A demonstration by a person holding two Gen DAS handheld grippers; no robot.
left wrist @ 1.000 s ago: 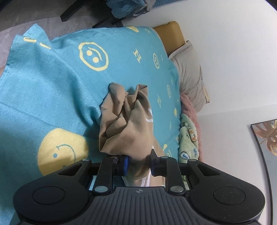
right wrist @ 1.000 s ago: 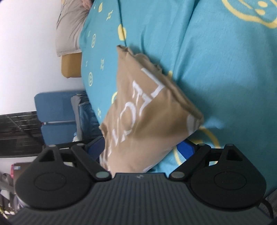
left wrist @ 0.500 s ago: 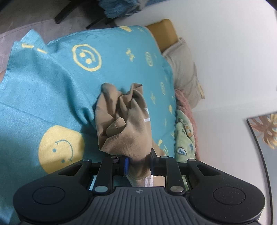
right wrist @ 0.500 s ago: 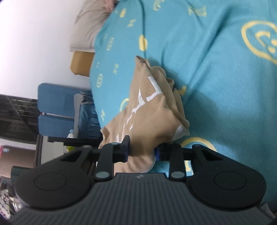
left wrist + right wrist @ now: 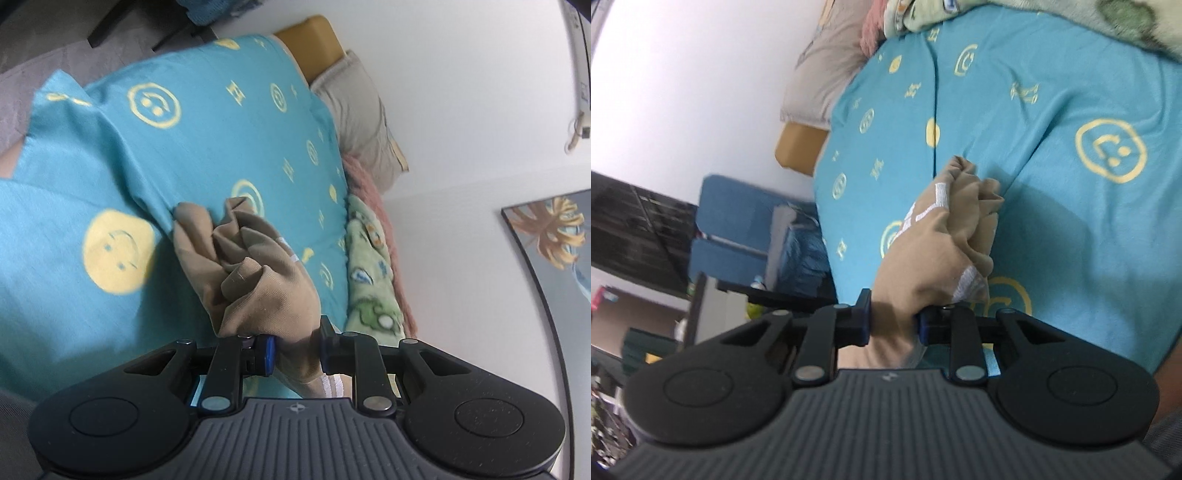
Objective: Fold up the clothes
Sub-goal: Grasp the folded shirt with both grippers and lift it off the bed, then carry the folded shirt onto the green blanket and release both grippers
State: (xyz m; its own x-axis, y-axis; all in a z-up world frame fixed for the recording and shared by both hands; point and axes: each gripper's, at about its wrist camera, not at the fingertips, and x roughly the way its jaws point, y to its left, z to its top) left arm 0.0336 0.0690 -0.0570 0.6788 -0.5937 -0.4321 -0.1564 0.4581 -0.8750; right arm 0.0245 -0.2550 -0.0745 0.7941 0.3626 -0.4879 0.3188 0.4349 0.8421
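A tan garment (image 5: 255, 273) with white lettering hangs bunched over a bed with a turquoise smiley-print cover (image 5: 192, 147). My left gripper (image 5: 295, 350) is shut on one part of the tan cloth. In the right wrist view the same tan garment (image 5: 938, 251) shows its white print, and my right gripper (image 5: 894, 325) is shut on another part of it. Both hold it lifted above the turquoise cover (image 5: 1052, 203). The gripped edges are hidden between the jaws.
A green cartoon-print blanket (image 5: 369, 266), a pink throw (image 5: 373, 206) and a grey pillow (image 5: 358, 122) lie along the wall side of the bed. A framed picture (image 5: 550, 240) hangs on the wall. A blue chair (image 5: 738, 229) stands beyond the bed's end.
My right gripper went from open around the garment to shut on it. Both grippers lifted the tan garment, which now hangs more bunched above the cover.
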